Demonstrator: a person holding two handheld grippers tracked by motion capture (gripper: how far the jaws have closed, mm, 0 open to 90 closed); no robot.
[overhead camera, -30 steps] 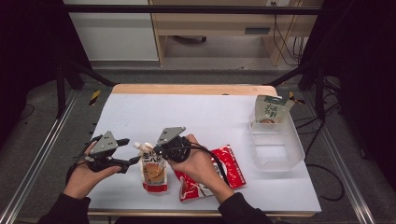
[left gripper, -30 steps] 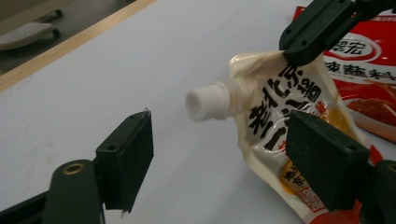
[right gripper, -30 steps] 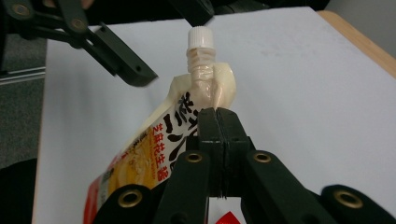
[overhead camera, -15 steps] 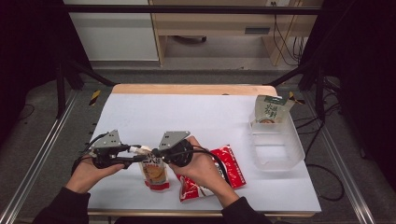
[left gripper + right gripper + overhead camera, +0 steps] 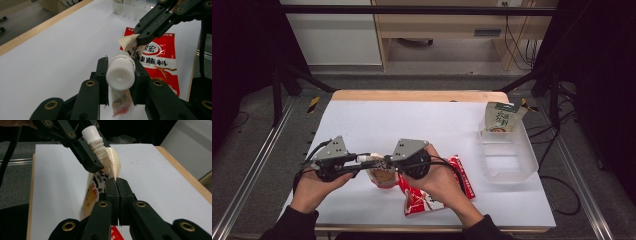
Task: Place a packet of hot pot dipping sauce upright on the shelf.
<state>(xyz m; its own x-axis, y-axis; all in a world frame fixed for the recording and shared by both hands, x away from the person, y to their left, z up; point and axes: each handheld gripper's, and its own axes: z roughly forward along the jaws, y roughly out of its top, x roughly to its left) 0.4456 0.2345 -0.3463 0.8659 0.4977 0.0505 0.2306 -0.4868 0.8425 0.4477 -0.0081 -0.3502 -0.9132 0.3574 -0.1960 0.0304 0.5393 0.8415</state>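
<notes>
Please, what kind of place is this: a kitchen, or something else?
Probably a lab recording station, not a kitchen: a white table inside a black metal frame, loose cables on the floor, and a plain clear plastic bin.

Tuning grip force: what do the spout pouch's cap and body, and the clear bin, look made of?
Cap: white hard plastic, matte, with moulded ribs. Spout pouch body: thin flexible film, probably plastic laminate; it creases where the right gripper pinches it. Bin: clear, faintly frosted, seemingly rigid plastic; the table shows through.
</notes>
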